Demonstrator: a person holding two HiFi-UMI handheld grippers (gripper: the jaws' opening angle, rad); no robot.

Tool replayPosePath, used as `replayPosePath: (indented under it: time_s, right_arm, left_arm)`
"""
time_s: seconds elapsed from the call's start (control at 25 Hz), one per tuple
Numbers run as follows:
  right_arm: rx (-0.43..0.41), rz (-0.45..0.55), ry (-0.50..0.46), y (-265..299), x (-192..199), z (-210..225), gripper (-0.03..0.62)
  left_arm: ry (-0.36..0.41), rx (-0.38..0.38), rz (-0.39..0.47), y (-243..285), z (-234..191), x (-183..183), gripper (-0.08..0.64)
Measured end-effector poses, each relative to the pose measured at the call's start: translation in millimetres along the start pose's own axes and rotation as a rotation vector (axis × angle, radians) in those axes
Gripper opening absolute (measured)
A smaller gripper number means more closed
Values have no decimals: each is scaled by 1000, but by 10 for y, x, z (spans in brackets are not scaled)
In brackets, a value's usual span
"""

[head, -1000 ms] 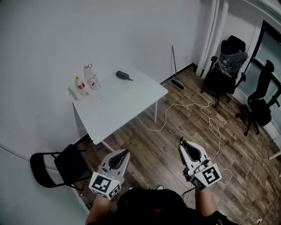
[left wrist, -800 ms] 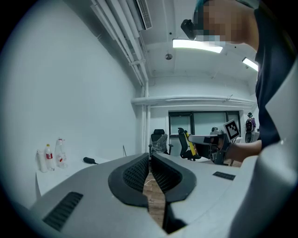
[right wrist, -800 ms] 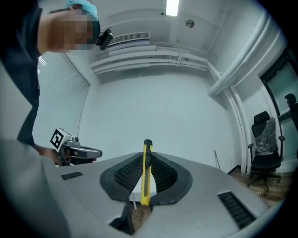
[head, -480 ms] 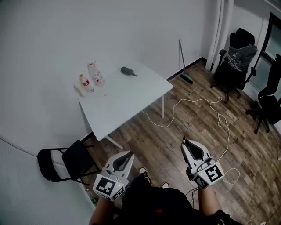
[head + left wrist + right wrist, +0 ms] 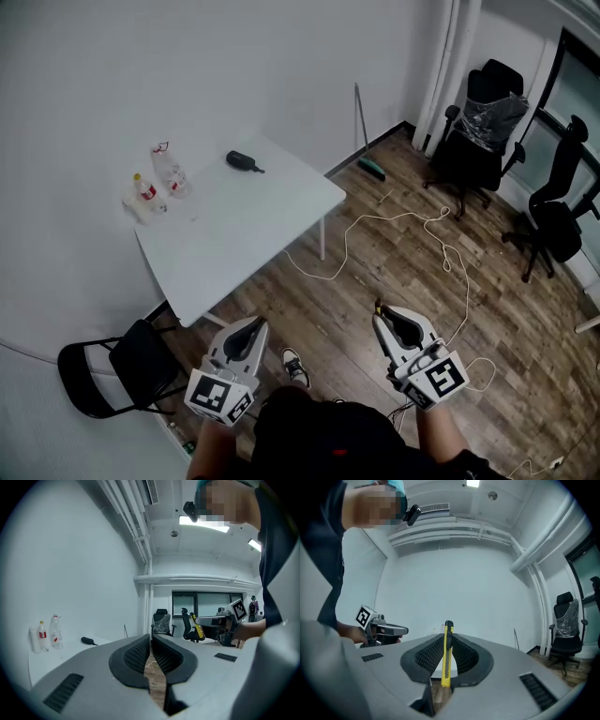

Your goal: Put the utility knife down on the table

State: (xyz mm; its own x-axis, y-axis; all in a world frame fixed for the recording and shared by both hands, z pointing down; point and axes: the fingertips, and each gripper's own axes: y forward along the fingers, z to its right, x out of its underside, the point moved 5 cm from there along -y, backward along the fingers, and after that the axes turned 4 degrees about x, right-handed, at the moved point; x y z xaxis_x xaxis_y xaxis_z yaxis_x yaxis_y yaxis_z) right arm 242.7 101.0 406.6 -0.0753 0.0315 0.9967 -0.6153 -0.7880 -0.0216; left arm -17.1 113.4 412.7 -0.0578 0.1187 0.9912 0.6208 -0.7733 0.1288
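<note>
Your view has swung, yet the table [image 5: 253, 220] sits no nearer (a walk remains), so the utility knife [image 5: 447, 658] stays pinched in your right gripper [image 5: 382, 317], with your left gripper [image 5: 151, 641] pressed together on nothing.

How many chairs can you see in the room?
3: one folding chair beside the table, two office chairs at the right; others may be hidden.

One white bench [image 5: 246, 230]. On it: two bottles [image 5: 167, 170] at far left corner, one dark object [image 5: 241, 161] at far edge. Right of bench: two black office chairs [image 5: 480, 131], one white cable [image 5: 437, 217], one broom [image 5: 372, 168]. Near-left of bench: one folding chair [image 5: 117, 364]. One left gripper [image 5: 255, 323], one right gripper [image 5: 380, 309], one utility knife [image 5: 447, 653].
</note>
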Motion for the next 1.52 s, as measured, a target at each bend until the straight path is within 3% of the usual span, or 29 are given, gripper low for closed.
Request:
replayPosePath:
  time_s: [0.24,0.56,0.68,0.84,1.2,1.52]
  right_arm:
    - [1,-32,-15,735,22,189,64]
    - [-49,-67,-68,2308,-20,93,65]
    - [-86,-79,-105,2726,-31,-3,64]
    - [-116,-120,-82,3194,43,-65,64]
    - [-234,-167,-152,4009,180,203,65]
    - [-396,-206,-135,4667,334,751,65]
  left_arm:
    - [-29,-7,35,362,-685,-1,35]
    - [-58,-45,43,532,-2114,-2,35]
    - [-46,-68,33,549,-2514,-33,35]
    - [-61,-105,31,576,-2914,-10,35]
    - [-118,-238,24,616,-3290,99,35]
    - [-181,-437,38,969,-3311,81,35]
